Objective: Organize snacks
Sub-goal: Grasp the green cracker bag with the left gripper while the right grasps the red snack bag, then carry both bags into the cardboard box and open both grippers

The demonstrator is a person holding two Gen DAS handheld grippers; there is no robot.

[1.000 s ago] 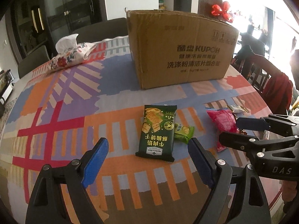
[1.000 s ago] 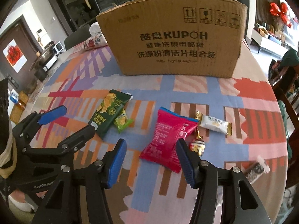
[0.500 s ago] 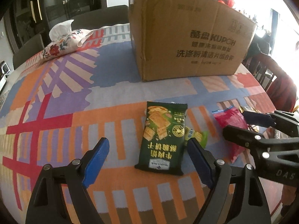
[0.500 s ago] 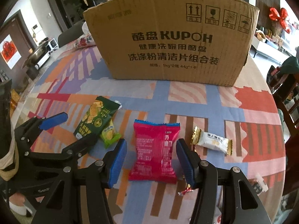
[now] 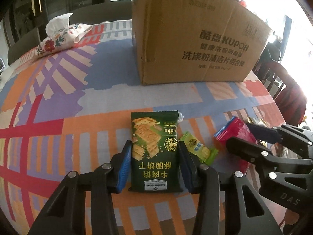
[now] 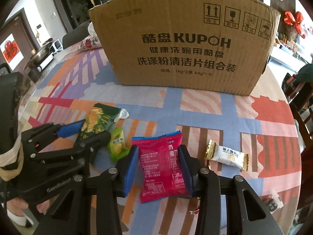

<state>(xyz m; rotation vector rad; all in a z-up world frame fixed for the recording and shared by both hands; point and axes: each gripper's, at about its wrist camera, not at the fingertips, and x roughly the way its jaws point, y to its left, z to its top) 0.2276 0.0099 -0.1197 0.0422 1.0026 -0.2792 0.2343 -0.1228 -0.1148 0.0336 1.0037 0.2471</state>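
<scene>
A dark green cracker packet (image 5: 154, 152) lies flat on the patterned tablecloth (image 5: 58, 107). My left gripper (image 5: 154, 144) is closing on it, and its blue pads touch the packet's long edges. A red snack packet (image 6: 162, 168) sits between the pads of my right gripper (image 6: 158, 146). That gripper's jaws are also closing and pinch the packet's sides inward. A light green candy (image 6: 117, 146) lies between the two packets. In the right wrist view the left gripper (image 6: 88, 133) straddles the green packet (image 6: 97, 117). In the left wrist view the right gripper (image 5: 246, 135) holds the red packet (image 5: 232, 131).
A tall cardboard box (image 6: 185, 49) stands behind the snacks. A white-and-gold candy (image 6: 227, 155) lies right of the red packet, and a small wrapped sweet (image 6: 274, 201) sits near the table's right edge. A floral tissue pouch (image 5: 58, 37) rests at the far left. Chairs (image 5: 283, 90) ring the table.
Both grippers came down and forward over their packets. Both sets of jaws narrowed from wide apart to touching the green packet on the left and squeezing the red packet on the right.
</scene>
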